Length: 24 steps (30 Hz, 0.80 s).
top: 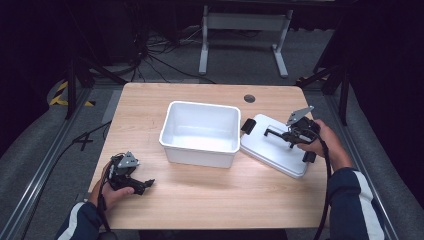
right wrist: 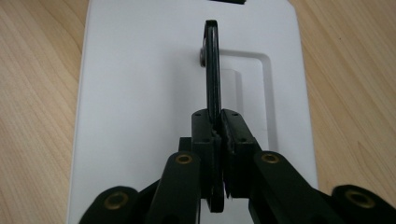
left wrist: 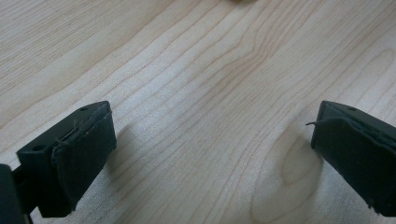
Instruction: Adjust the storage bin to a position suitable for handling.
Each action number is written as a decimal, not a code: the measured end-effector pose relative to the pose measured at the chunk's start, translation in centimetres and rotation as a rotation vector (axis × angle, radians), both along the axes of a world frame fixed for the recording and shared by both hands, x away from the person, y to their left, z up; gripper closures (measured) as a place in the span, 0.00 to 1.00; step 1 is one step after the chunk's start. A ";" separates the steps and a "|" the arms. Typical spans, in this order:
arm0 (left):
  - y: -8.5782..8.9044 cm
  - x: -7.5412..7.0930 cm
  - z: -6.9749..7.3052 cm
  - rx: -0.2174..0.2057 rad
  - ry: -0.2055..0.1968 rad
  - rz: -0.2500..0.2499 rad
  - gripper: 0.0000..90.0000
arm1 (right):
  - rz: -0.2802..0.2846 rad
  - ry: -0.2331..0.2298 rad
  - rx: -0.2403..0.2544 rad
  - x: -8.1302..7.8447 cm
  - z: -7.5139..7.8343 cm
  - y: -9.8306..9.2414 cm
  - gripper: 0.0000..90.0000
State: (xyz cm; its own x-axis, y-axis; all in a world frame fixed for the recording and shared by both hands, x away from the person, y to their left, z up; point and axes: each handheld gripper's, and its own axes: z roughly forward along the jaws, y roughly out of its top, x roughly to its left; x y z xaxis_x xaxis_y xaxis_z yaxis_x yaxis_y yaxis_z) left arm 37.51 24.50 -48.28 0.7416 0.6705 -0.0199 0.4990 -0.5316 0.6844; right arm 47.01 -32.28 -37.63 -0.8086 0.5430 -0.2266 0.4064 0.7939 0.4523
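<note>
On the pale, grained wooden table (top: 210,200), the left gripper (top: 142,186) rests low at the near left, jaws spread wide over bare wood. Further off, the right gripper (right wrist: 219,126) pinches the thin black handle (right wrist: 212,70) raised from the smooth white lid (top: 275,150), just beside the rectangular white plastic bin (top: 200,131).

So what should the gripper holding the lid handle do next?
Probably lift. The right gripper is shut on the black handle of the white lid, which lies flat on the table beside the open white bin.
</note>
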 end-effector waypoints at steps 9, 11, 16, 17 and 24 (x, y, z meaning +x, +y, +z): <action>0.0 0.0 0.0 0.001 -0.001 -0.001 0.00 | -0.014 -0.002 0.026 0.0 -0.2 -0.3 0.94; 0.0 0.0 0.0 0.001 -0.001 -0.001 0.00 | -0.013 -0.002 0.026 0.0 -0.1 -0.3 0.94; 0.0 0.0 0.0 0.001 -0.001 -0.001 0.00 | -0.019 -0.009 0.020 -0.1 -0.1 -0.2 0.93; 0.0 0.0 0.0 0.001 0.000 -0.001 0.00 | -0.020 -0.012 0.019 -0.1 -0.1 -0.2 0.92; 0.0 0.0 0.0 0.001 -0.001 0.000 0.00 | -0.030 -0.029 0.052 -0.4 0.4 -0.1 0.87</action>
